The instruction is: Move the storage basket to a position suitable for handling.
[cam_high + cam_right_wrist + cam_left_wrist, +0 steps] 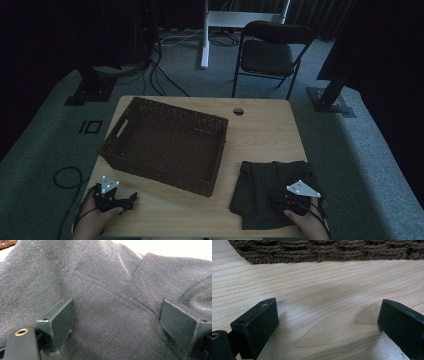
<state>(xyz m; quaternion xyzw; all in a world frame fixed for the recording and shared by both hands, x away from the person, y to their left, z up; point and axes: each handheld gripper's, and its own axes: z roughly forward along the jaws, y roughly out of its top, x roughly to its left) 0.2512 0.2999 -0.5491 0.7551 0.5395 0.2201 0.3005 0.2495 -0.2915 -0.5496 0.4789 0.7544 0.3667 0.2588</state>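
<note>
While the right gripper (281,199) is held low over the dark grey garment (265,185), its jaws are seen spread wide apart in the right gripper view, with stitched seams and folds of the cloth (107,297) lying between and beneath them; nothing is clamped. The garment is found crumpled at the near right corner of the wooden surface (260,135), just right of the woven wicker basket (165,145), which is set at the left half of the surface with its near corner close to the cloth. The left gripper (127,201) is rested at the near left edge of the surface, just in front of the basket. Its jaws are likewise seen wide apart in the left gripper view, with bare wood (324,315) between them and the basket's woven wall (324,251) near ahead.
</note>
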